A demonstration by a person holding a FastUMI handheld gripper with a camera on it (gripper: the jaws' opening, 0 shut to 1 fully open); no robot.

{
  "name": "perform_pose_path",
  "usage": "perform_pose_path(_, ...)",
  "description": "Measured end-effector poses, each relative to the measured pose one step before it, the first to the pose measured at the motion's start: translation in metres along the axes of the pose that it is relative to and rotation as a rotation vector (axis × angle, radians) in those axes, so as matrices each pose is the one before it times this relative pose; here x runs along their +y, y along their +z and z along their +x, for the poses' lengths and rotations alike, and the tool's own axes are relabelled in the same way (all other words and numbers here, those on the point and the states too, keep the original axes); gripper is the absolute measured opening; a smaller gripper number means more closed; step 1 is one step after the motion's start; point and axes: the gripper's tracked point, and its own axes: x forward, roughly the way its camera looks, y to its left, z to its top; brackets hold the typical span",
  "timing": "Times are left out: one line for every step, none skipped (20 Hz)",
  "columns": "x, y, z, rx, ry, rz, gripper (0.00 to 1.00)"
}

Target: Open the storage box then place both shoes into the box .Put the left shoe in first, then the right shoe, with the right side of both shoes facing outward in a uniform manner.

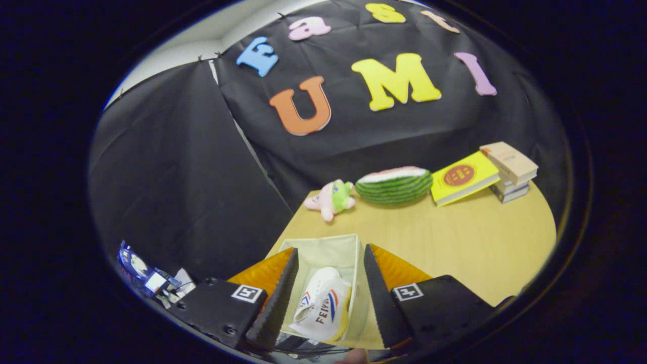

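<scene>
Your storage box (323, 253) sits on the near part of the wooden table (455, 242), open at the top, its pale fabric walls seen from above between the two fingers. Inside it lies a white shoe (321, 306) with red and blue stripes on its side; the toe points away from you, toward the box's far wall. From this angle you cannot say for certain whether it is the left or the right shoe, though it looks to be lying slightly tilted against the box's right wall.

Your gripper (328, 298) hangs above the box with its fingers spread wide, one over each side wall, gripping nothing. The shoe shows in the gap between them without either finger touching it.

Beyond the box, at the table's far edge, you have a small pink plush toy (331, 198) with a green top, and just beside it, to the right, a watermelon-slice cushion (394, 185). Further right a yellow book (462, 177) leans against a short stack of books (510, 172). Black cloth (177, 192) forms the booth's wall behind the table.
</scene>
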Motion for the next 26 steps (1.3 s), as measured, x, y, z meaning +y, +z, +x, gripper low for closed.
perform_pose_path(-0.00594,0.01083,-0.00906,-0.07431,-0.02198,-0.04336,0.87)
perform_pose_path(-0.00610,0.01032,-0.00777,-0.07062,-0.02854,-0.04440,0.94)
perform_pose_path(-0.00648,0.01067,-0.01143,-0.05832,-0.02492,-0.04092,1.00)
perform_pose_path(-0.00285,0.00507,-0.00811,-0.04289,-0.01198,-0.02908,1.00)
perform_pose_path(-0.00369,0.00532,-0.00919,-0.02563,-0.01114,-0.01463,1.00)
perform_pose_path(-0.00452,0.00418,-0.00662,-0.02374,-0.01127,-0.00412,1.00)
perform_pose_path(-0.00237,-0.00005,-0.00431,-0.01802,-0.00480,-0.00349,1.00)
perform_pose_path(-0.00363,0.00196,-0.00501,-0.01092,-0.00755,-0.00694,1.00)
perform_pose_path(-0.00722,0.00278,-0.00453,-0.01454,-0.00846,-0.00548,1.00)
perform_pose_path(-0.00679,0.00290,-0.00558,-0.01268,-0.00838,-0.00531,1.00)
perform_pose_path(-0.00557,0.00024,-0.00325,-0.00324,-0.00519,-0.00318,1.00)
perform_pose_path(-0.00527,0.00044,-0.00282,-0.00509,-0.00512,0.00173,1.00)
perform_pose_path(-0.00543,0.00078,-0.00316,-0.00617,-0.00544,-0.00087,1.00)
perform_pose_path(-0.00599,0.00205,-0.00151,-0.01086,-0.01045,-0.00470,1.00)
perform_pose_path(-0.00706,0.00314,-0.00127,-0.01286,-0.00872,-0.00130,1.00)
perform_pose_path(-0.00460,0.00082,-0.00033,-0.00838,0.00006,0.00240,1.00)
perform_pose_path(-0.00174,-0.00052,0.00030,-0.00744,0.00424,-0.00172,1.00)
perform_pose_path(-0.00435,-0.00044,0.00072,-0.00589,-0.00638,-0.00188,1.00)
perform_pose_path(-0.00687,-0.00046,-0.00162,-0.00670,-0.01325,0.00005,1.00)
perform_pose_path(-0.00430,-0.00125,-0.00040,0.00140,-0.01002,0.00357,1.00)
perform_pose_path(-0.00405,-0.00218,0.00259,0.00037,-0.00649,0.00349,1.00)
perform_pose_path(-0.00289,-0.00083,0.00022,-0.00254,-0.00798,0.00116,1.00)
perform_pose_path(-0.00204,0.00008,0.00174,-0.00214,-0.00566,-0.00032,1.00)
perform_pose_path(-0.00107,-0.00114,0.00099,-0.00122,-0.00521,-0.00148,1.00)
perform_pose_path(0.00004,-0.00198,0.00100,0.00052,-0.00006,-0.00189,1.00)
perform_pose_path(0.00033,-0.00330,0.00130,0.00435,-0.00014,-0.00463,1.00)
